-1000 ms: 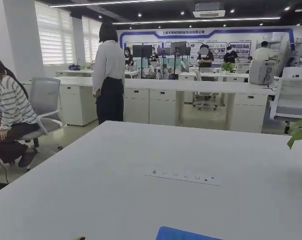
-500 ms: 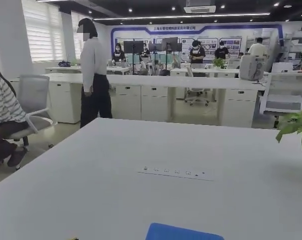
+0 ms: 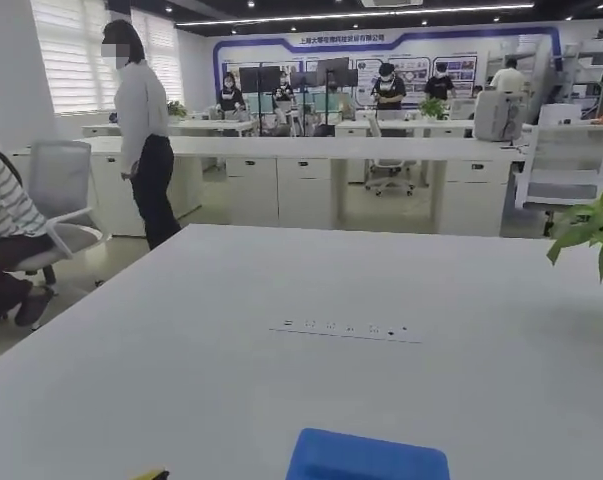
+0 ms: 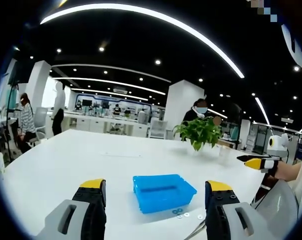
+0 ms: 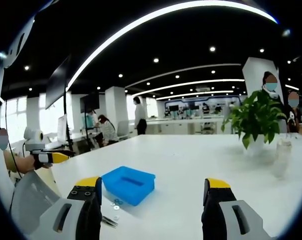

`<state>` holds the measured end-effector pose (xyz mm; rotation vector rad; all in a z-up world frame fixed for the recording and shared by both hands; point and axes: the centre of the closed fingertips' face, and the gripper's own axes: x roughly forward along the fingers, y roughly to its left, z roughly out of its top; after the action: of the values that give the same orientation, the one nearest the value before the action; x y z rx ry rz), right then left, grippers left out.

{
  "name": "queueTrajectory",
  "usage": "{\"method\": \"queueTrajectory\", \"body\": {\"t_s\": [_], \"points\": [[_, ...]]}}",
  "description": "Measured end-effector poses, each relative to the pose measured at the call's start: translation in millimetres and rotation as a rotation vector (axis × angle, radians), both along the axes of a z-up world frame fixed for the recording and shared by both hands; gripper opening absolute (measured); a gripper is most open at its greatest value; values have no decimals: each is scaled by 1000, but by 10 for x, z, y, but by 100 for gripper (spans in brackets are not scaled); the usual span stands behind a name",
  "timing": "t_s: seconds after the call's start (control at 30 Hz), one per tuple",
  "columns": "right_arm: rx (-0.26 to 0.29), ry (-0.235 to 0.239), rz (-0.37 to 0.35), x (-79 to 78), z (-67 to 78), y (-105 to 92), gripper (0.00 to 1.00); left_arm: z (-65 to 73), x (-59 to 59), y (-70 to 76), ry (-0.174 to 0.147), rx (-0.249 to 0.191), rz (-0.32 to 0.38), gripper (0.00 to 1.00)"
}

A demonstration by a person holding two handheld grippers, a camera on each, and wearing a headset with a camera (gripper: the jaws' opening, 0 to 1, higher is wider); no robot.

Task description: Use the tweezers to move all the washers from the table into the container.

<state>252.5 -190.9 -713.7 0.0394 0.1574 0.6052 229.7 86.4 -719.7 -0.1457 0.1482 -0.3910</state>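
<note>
Several washers (image 4: 183,214) lay loose on the white surface (image 4: 55,165), just beside the near corner of the blue container (image 4: 163,191), which sat open side up in the lower centre of the left gripper view. The left gripper (image 4: 156,185) had its yellow-tipped fingers (image 4: 93,192) spread wide at the bottom of that frame, with nothing held between them. A potted plant (image 4: 200,132) stood right of centre, well beyond the container. The other gripper reached in from the right edge, too small there to tell how its fingers stood.

In the right gripper view the right gripper (image 5: 153,182) was likewise wide open and empty, its two fingers rising from the bottom edge. There the container showed lower left of centre, with the washers on the surface just below it. A thin dark piece that looked like the tweezers (image 5: 106,220) lay lower again, near the left-hand finger and apart from both grippers. It was too small to make out clearly.

In the head view the far rim of the container showed at the bottom centre, a socket strip (image 3: 346,329) was set into the surface above it, and a person (image 3: 141,130) stood at the upper left
</note>
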Motion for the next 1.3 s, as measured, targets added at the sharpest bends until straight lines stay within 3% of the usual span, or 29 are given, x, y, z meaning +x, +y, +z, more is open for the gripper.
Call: {"method": "queueTrajectory", "body": {"t_s": [0.33, 0.4, 0.53, 0.6, 0.67, 0.83, 0.9, 1.03, 1.1, 1.27, 1.3], "points": [[-11, 14, 5, 5, -38, 2, 82, -46, 0, -31, 24, 4, -15, 82], [-19, 16, 3, 10, -48, -8, 82, -74, -2, -50, 40, 9, -28, 82], [-37, 18, -6, 18, -69, -39, 81, -245, -44, -136, 124, 80, -90, 79], [-41, 20, -11, 22, -75, -51, 80, -295, -62, -180, 142, 111, -121, 77], [-50, 24, -15, 23, -90, -63, 79, -357, -95, -247, 179, 127, -162, 75], [-90, 38, -15, 18, -151, -75, 76, -555, -215, -398, 270, 214, -295, 59], [-105, 45, -11, 11, -176, -72, 74, -672, -264, -429, 355, 212, -329, 53], [-133, 66, -3, -3, -237, -69, 70, -823, -316, -504, 439, 226, -435, 49], [-137, 69, -1, 4, -248, -76, 69, -877, -333, -538, 465, 244, -467, 48], [-155, 58, 5, 1, -254, -85, 66, -1054, -369, -626, 514, 370, -570, 43], [-158, 56, 6, -3, -252, -84, 64, -1073, -382, -645, 526, 376, -584, 42]]}}
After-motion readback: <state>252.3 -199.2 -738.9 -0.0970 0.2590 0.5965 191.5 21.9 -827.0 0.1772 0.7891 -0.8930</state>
